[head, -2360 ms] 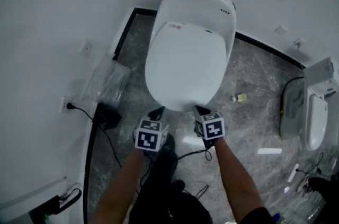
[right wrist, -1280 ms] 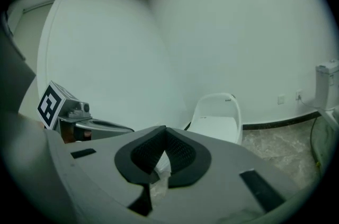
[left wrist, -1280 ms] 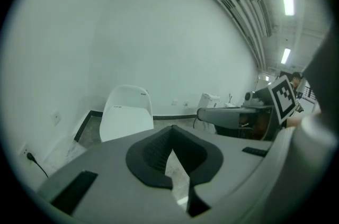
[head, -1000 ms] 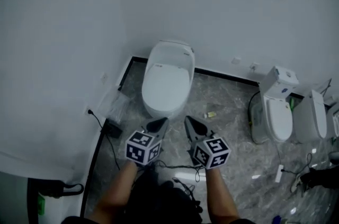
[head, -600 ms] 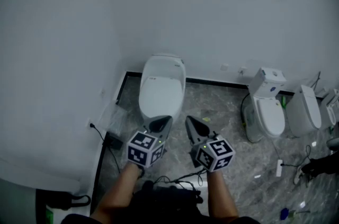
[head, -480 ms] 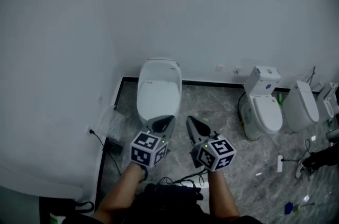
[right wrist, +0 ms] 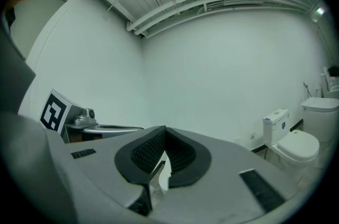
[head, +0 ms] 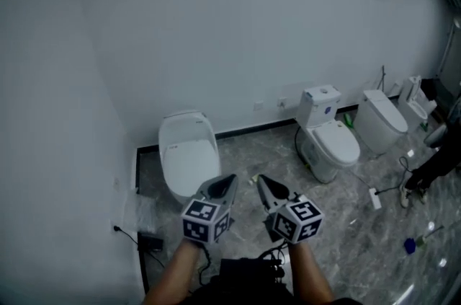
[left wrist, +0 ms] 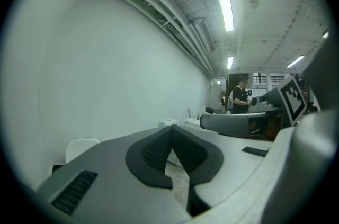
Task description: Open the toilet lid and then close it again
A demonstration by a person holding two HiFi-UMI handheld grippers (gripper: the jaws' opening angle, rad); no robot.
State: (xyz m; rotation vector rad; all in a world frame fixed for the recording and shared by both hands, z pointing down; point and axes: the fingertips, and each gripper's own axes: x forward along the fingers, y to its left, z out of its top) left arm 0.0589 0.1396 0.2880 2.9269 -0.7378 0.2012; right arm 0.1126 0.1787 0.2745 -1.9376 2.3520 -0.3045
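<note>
The white toilet (head: 186, 152) stands in the corner by the wall with its lid down; its pale lid (left wrist: 80, 146) also shows low at the left of the left gripper view. My left gripper (head: 230, 180) and right gripper (head: 260, 179) hover side by side in front of the toilet, well clear of it and pointing about level. Both are shut with nothing between the pads. The left gripper (left wrist: 172, 131) looks along the wall, and the right gripper (right wrist: 165, 131) faces the wall. Each sees the other's marker cube (left wrist: 293, 100) (right wrist: 55, 110).
A second toilet with a tank (head: 328, 141) and a third one (head: 382, 116) stand along the wall to the right. A black adapter with its cable (head: 150, 242) lies at the left wall. Cables and small items litter the marble floor (head: 346, 210). A person (left wrist: 239, 98) stands far off.
Both grippers have risen and drawn back from the toilet's front rim, staying shut. The head view has lifted and pulled away, so the toilet looks smaller and further toilets have come into view.
</note>
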